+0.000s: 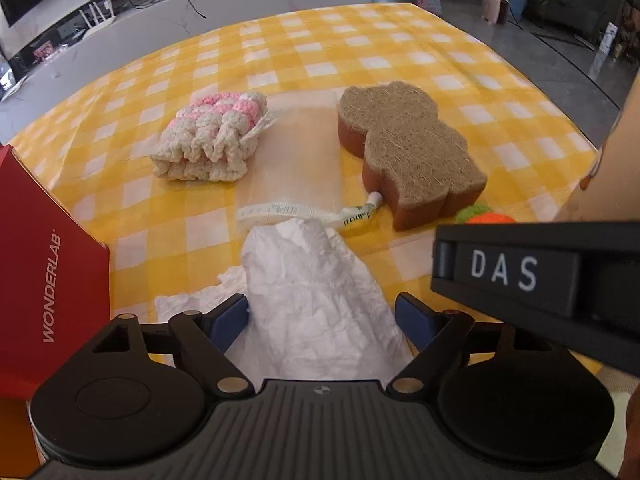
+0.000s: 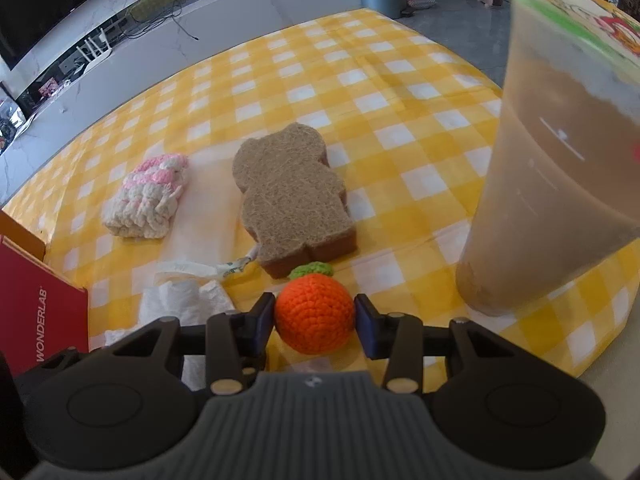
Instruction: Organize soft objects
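Left wrist view: the left gripper (image 1: 322, 316) is seen with fingers apart around a white crumpled tissue (image 1: 316, 312) lying on the yellow checked tablecloth (image 1: 400, 48), beside a red box (image 1: 48, 264). Right wrist view: the right gripper (image 2: 315, 320) is clamped on an orange crochet ball (image 2: 315, 317); a plastic cup (image 2: 560, 184) filled with brown drink stands near.

A tall translucent plastic cup of milky brown drink (image 2: 556, 184) stands right of the claw on the yellow-and-white checked tablecloth (image 2: 404, 92). A red cardboard box printed WONDERLAB (image 1: 44, 264) sits left.
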`<state>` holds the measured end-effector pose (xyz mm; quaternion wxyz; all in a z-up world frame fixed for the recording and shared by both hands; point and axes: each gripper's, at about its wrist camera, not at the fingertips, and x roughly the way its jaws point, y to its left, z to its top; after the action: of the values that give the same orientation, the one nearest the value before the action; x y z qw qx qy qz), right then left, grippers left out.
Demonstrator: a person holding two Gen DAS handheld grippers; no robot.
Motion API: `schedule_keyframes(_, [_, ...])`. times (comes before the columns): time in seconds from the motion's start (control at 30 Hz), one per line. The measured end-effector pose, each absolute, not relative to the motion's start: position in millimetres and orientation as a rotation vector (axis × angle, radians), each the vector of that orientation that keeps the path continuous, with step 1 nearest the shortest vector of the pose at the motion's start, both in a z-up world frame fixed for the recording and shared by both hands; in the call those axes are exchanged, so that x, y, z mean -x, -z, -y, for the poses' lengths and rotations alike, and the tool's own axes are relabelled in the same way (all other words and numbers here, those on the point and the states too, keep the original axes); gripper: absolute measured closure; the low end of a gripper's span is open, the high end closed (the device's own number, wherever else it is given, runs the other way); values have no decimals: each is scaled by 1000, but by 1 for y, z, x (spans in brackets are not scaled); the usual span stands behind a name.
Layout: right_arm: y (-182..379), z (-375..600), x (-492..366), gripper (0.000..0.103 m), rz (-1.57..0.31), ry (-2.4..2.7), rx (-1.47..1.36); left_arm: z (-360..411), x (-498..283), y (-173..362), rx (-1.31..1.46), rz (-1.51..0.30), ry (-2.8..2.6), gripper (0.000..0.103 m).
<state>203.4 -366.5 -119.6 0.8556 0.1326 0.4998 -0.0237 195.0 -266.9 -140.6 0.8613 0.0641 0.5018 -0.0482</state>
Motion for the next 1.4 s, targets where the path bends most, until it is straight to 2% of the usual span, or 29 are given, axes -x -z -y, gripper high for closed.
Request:
schedule_keyframes(0.03, [121,368,-204,61,-1055,60,-277,269,-196,142,-147,-1054,96,0])
schedule_keyframes(0.2, [124,375,-202,61,-1055,45,-300,258,-195,145,-117,-1023,126,0])
schedule_keyframes(0.23, [123,375,-202,61,-1049,41,-301,258,-194,143,-119,-1013,123,9])
schedule_keyframes(0.27, [121,375,-201,61,-1044,39,-300,258,-193,141,-120,-1003,112,23])
schedule_keyframes(0.3, [121,374,-200,61,-1040,36,-300,256,-192,140,-123,-999,109,30])
schedule_keyframes(0.37, [119,374,-200,61,-1033,24,-303,256,-191,135,-153,-995,109,67])
schedule_keyframes(0.4, [118,375,-199,61,-1029,19,-303,256,-192,133,-172,-998,99,74])
schedule_keyframes(0.47, [116,375,-198,61,-1020,13,-303,254,-193,131,-180,-1006,110,79])
schedule_keyframes(0.6, [111,374,-197,61,-1002,-15,-313,257,-186,121,-269,-961,173,81])
schedule_keyframes(0.97, [96,360,-195,61,-969,-61,-268,236,-156,52,-243,-784,138,81])
schedule_keyframes(1.4, [34,294,-170,61,-815,-253,-220,160,-118,-23,-184,-618,81,81])
